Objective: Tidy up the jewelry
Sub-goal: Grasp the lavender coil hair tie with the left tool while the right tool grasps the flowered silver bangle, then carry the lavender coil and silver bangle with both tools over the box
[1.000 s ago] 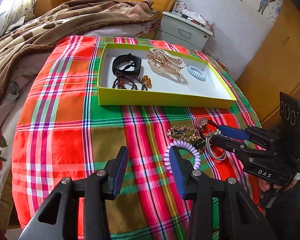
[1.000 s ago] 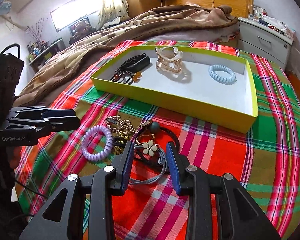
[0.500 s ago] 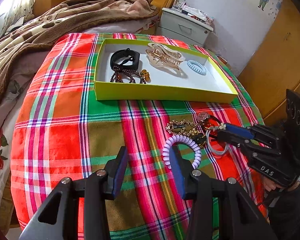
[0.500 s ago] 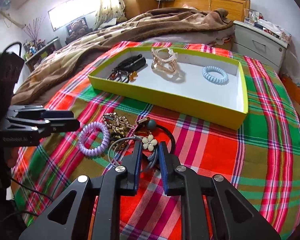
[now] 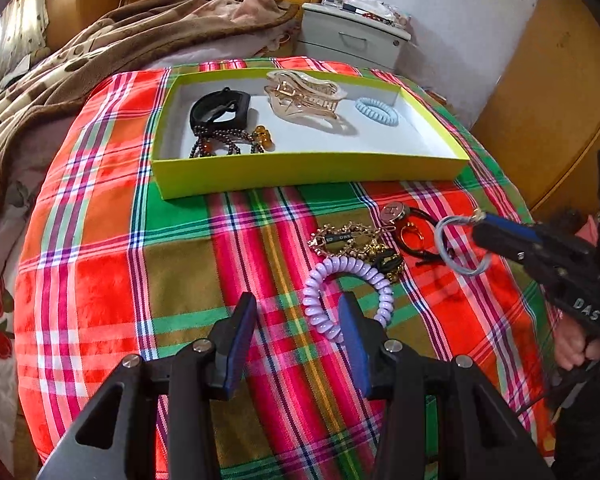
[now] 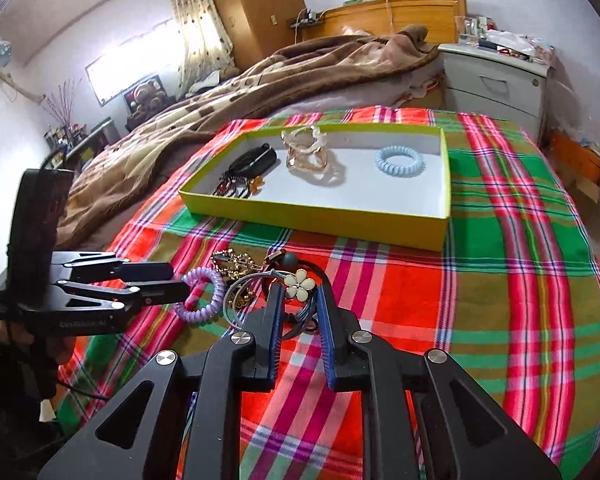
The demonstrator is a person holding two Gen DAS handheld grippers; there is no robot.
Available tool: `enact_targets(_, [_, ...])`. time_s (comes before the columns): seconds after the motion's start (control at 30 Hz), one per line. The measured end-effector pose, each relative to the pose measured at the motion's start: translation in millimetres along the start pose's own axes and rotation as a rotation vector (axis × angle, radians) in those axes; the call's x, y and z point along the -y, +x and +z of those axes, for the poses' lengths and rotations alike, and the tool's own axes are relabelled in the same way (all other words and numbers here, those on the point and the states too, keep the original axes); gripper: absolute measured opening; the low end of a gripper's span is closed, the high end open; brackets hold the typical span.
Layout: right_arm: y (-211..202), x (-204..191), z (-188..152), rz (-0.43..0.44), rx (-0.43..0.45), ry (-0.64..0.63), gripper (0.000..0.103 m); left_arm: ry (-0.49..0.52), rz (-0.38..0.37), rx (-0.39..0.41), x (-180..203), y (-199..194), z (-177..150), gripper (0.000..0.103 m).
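My right gripper is shut on a grey hair tie with a white flower and holds it just above the plaid cloth; the tie's grey loop hangs from the right gripper in the left wrist view. My left gripper is open and empty, right beside a purple coil hair tie. A gold chain and a black hair tie lie in the pile. The yellow-green tray holds a black band, a beaded bracelet, a gold claw clip and a blue coil tie.
The plaid cloth covers a round table. A bed with a brown blanket lies behind. A white nightstand stands at the back right and a wooden wardrobe on the right.
My right gripper closed on the flower hair tie and lifted it off the pile. My left gripper stayed open and shifted slightly toward the purple coil.
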State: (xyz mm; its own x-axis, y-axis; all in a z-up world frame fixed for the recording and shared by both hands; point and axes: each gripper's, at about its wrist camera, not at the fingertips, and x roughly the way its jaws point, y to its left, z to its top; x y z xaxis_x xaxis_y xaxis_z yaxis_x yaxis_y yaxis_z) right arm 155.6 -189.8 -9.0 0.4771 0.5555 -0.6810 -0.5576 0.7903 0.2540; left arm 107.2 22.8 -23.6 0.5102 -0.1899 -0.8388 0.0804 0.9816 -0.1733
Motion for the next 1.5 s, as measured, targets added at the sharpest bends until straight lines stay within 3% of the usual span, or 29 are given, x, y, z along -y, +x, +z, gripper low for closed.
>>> enact_targets(0.13, [-7, 4, -3, 0.015, 0.017, 0.024, 0.017, 0.028, 0.027, -0.001, 5, 1, 0, 0.044])
enact_targets(0.33, [-22, 16, -9, 0.001, 0.058, 0.081, 0.017, 0.136, 0.130, 0.017, 18, 6, -2, 0.045])
enact_targets(0.63, [-33, 24, -18, -0.006, 0.083, 0.118, 0.017, 0.124, 0.122, 0.027, 18, 7, 0, 0.041])
enact_targets(0.9, [-33, 26, -18, 0.002, 0.088, 0.131, 0.017, 0.179, 0.094, 0.026, 28, 8, 0, 0.014])
enact_targets(0.97, [-34, 26, -19, 0.001, 0.091, 0.134, 0.017, 0.188, 0.089, 0.024, 31, 8, 0, 0.011])
enact_targets(1.5, [-39, 23, -17, -0.017, 0.102, 0.138, 0.017, 0.133, 0.014, 0.072, 25, -13, 2, 0.010])
